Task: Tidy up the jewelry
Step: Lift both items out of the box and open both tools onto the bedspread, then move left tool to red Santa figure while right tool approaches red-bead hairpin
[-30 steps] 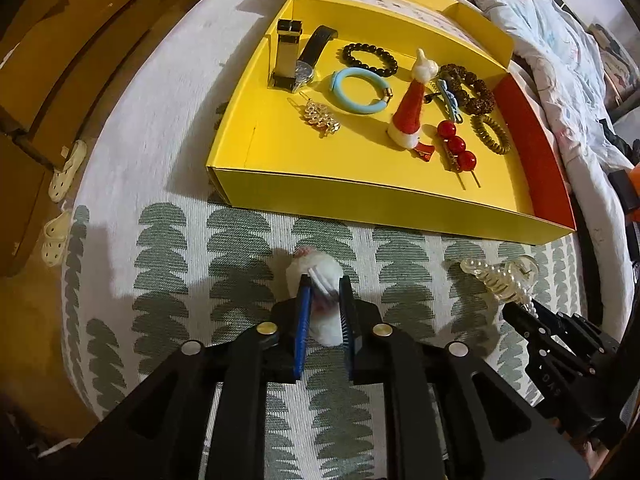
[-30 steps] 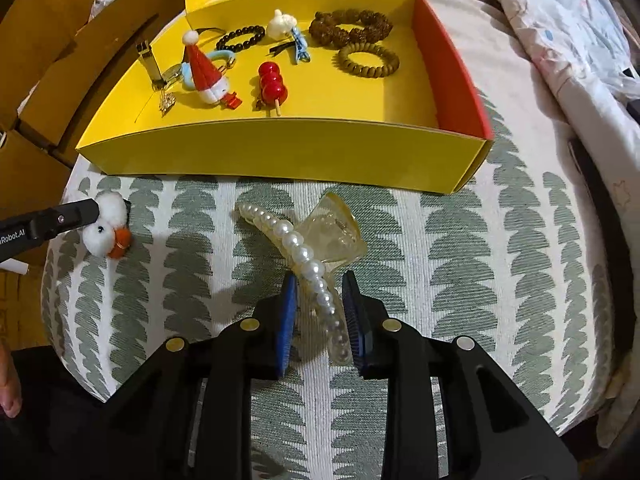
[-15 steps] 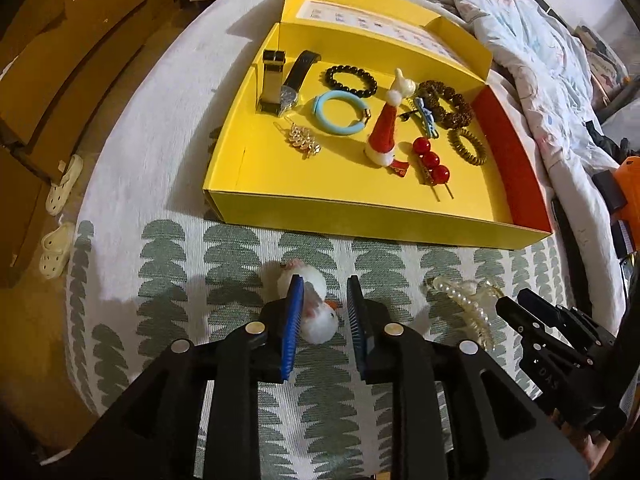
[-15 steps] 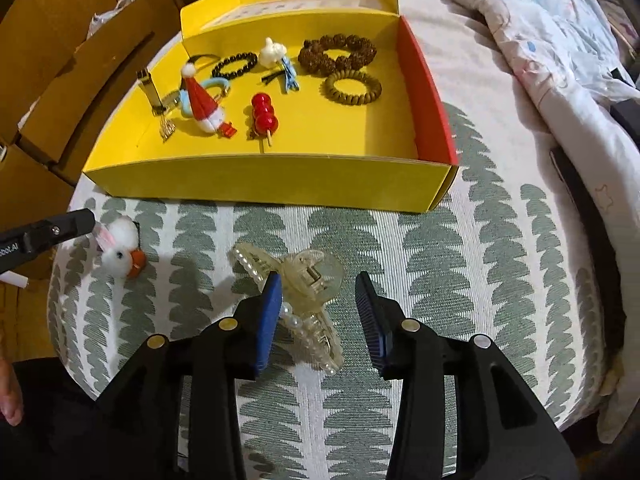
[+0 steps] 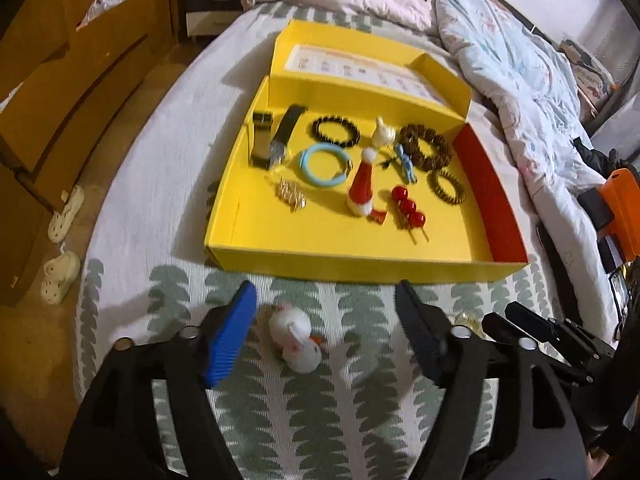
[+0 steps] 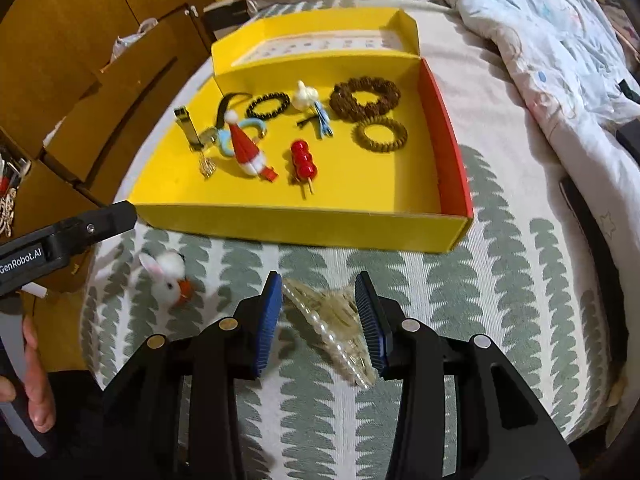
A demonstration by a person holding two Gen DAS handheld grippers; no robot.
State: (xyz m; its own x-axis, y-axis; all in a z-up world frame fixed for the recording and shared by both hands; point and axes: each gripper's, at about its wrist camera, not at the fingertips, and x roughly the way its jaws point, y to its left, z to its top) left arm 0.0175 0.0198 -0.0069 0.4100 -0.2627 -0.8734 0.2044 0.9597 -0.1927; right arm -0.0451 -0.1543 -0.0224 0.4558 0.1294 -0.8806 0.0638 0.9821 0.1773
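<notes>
The bed's leaf-patterned cover (image 5: 360,420) carries everything, and the yellow tray (image 5: 352,268) sits on it as the landmark. Inside the tray lie a Santa-hat clip (image 5: 362,188), a blue bangle (image 5: 324,166), black bead bracelet (image 5: 335,131), brown bead bracelet (image 5: 426,148), a coil hair tie (image 5: 447,188) and a red candied-fruit pin (image 5: 408,210). Two pieces remain outside, just in front of the tray's near wall. The pearl claw clip (image 6: 340,328) lies toward the tray's right half, its long pearl edge running diagonally away from that wall, between the blue pads of the right gripper (image 6: 320,316); the jaws stand partly apart and I cannot see the pads pressing it. The white bunny hair clip (image 5: 296,338) lies toward the tray's left half, between the fingers of the left gripper (image 5: 326,332), whose jaws are opening wide and clear of it. Each piece sits directly ahead of its own gripper, so either could likely close where it stands and carry forward over the wall.
</notes>
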